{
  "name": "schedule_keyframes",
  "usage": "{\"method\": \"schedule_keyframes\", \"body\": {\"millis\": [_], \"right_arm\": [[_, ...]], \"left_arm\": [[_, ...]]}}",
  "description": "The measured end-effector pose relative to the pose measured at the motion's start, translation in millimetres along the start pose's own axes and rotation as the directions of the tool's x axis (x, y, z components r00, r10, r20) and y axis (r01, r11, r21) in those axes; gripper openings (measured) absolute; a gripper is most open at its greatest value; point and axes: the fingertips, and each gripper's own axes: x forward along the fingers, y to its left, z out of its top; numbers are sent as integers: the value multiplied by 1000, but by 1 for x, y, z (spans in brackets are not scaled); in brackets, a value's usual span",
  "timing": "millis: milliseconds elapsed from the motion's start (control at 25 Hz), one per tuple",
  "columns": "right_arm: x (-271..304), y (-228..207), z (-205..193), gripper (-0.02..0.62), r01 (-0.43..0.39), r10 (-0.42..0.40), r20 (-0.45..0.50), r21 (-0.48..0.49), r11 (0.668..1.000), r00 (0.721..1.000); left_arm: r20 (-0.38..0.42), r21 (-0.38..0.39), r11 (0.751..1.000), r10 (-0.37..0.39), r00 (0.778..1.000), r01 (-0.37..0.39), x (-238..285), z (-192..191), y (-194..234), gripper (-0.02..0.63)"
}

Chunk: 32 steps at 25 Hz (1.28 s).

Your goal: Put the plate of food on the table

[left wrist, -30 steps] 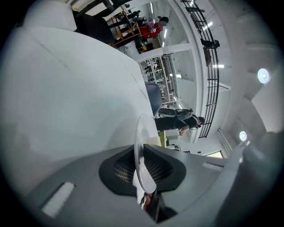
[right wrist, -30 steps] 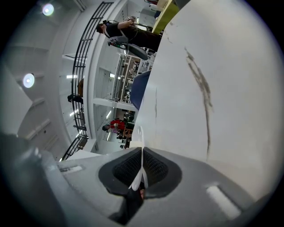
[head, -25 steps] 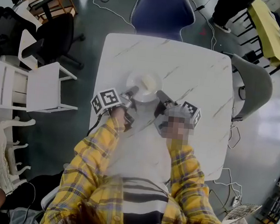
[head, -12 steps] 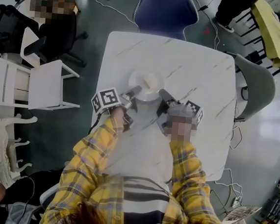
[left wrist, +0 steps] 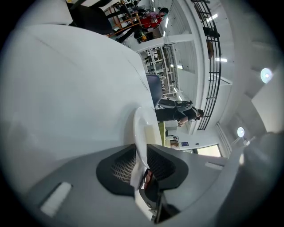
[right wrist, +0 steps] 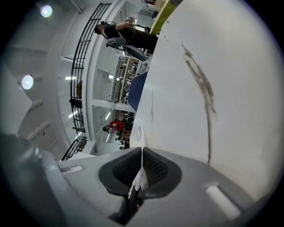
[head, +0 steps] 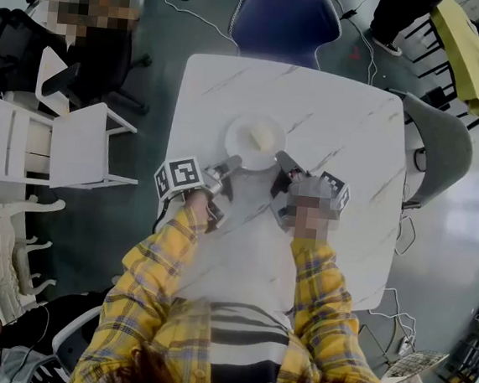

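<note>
Left gripper (head: 232, 160) and right gripper (head: 282, 159) reach forward, fingers (left wrist: 163, 165) clamped on plate (head: 239, 141).

Far beyond the fingers (head: 230, 162), a dark blue padded chair (head: 281, 18) stands at the edge of the white marble-veined worktop (head: 349, 104). To their right is a grey shell chair (head: 435, 151), to their left a white wooden chair (head: 71, 147), both on glossy dark grey floor (head: 135, 227). A yellow table (head: 465, 50) stands far to the right.

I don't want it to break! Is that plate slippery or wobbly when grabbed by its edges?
The plate looks stiff and glossy, so probably slippery; the left gripper and right gripper pinch only its thin rim. It looks shallow, so tilting might slide the food off. Dropped on the table, it could chip.
</note>
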Motion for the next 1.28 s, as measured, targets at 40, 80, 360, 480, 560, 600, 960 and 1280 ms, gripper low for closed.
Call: {"method": "schedule_keyframes", "body": {"millis": [40, 80, 360, 480, 560, 600, 960, 1280], "right_arm": [[0, 0, 2, 5, 1, -1, 7, -3, 1000, 1000], [-1, -1, 4, 5, 1, -1, 13, -6, 1000, 1000], [-1, -1, 8, 5, 10, -9, 33, -13, 1000, 999], [-1, -2, 8, 5, 9, -8, 26, -10, 1000, 1000], [-1, -4, 6, 2, 19, -19, 17, -3, 1000, 1000], [-2, -5, 5, 2, 28, -28, 15, 0, 1000, 1000], [-9, -8, -2, 26, 36, -34, -68, 23, 999, 997], [-17, -15, -13, 67, 165, -207, -201, -205, 965, 958]], "left_arm": [[-10, -2, 1000, 0, 1000, 0, -2, -4, 1, 72], [-22, -5, 1000, -1, 1000, 1, -2, -9, 2, 66], [-41, -44, 999, -19, 999, 17, 9, -18, 0, 32], [-24, -61, 998, -15, 1000, 13, 10, -14, 2, 26], [-8, -67, 998, -9, 1000, 8, 10, -10, 3, 20], [-4, -66, 998, -7, 1000, 7, 11, -9, 3, 18], [24, -33, 999, 11, 1000, -10, 14, 0, 2, 14], [20, 15, 1000, 24, 1000, -25, 17, 0, 0, 11]]}}
